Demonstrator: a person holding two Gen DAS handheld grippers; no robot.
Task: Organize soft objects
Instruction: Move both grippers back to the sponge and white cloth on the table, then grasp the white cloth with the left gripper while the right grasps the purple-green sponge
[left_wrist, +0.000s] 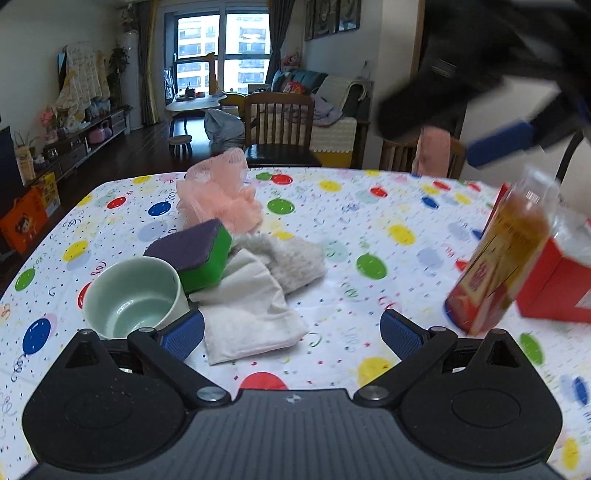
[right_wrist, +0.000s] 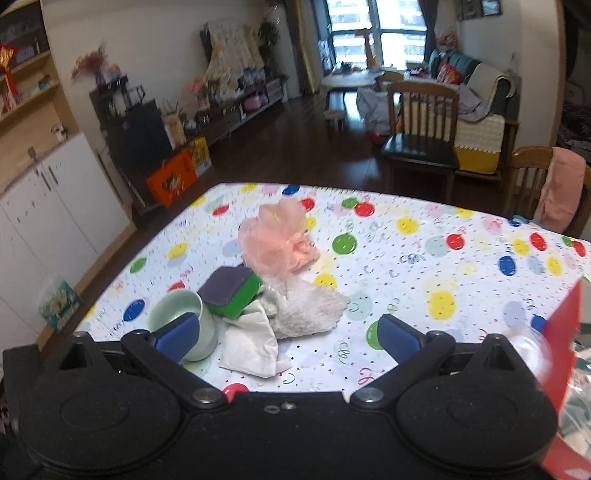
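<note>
Tongs, two, both mine: my left gripper (left_wrist: 291, 332) sits at the lower centre of its view with blue pads spread wide and nothing between them; my right gripper (right_wrist: 290, 339) is likewise spread and empty at the lower centre of its own view. Cloth, white, folded (left_wrist: 251, 317), just beyond my left pads, lying flat on the balloon-print tablecloth (left_wrist: 369, 229). Towel, grey, fluffy (left_wrist: 295, 262), touching the cloth's far edge. Sponge, green with purple top (left_wrist: 199, 254), tilted, resting on the cloth and against a pale green cup (left_wrist: 133, 295) at lower left. Mesh puff, pink (left_wrist: 221, 192), behind the sponge, centre of frame. Bottle, amber, blurred and tilted (left_wrist: 498, 254), right side, beside a red box (left_wrist: 557, 284). Dark blurred shape with a blue pad, upper right, cannot tell what. Chair, wooden (left_wrist: 280, 125), beyond the table edge.
</note>
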